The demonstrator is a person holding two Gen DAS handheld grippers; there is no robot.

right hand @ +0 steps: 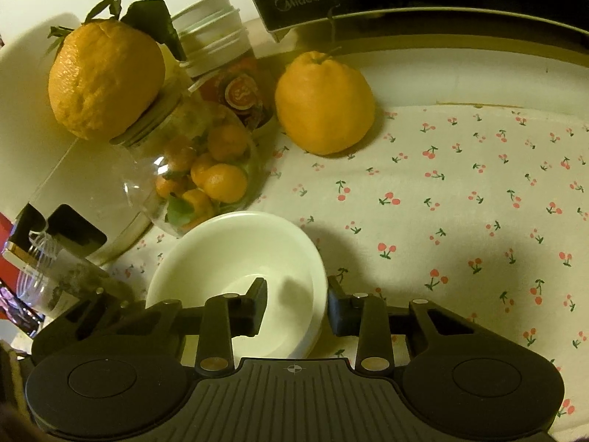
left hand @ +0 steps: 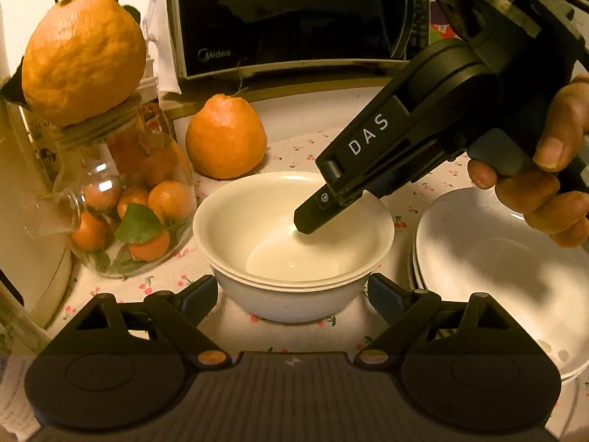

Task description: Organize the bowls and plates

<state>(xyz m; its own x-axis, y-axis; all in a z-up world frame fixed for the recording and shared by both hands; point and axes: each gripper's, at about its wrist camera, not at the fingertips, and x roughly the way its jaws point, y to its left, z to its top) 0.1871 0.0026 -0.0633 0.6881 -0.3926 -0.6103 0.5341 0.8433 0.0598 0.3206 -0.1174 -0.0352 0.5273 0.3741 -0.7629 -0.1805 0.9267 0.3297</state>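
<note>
White bowls point(left hand: 294, 258) sit nested, right tongs point(right hand: 296, 311) pinching the rim, left tongs point(left hand: 292, 294) spread, glass jar point(left hand: 125, 202) holding oranges

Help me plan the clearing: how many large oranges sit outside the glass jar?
2. One large orange sits on the glass jar's lid; the other orange rests on the cherry-print cloth behind the stacked bowls. More could be hidden outside the views.
</note>
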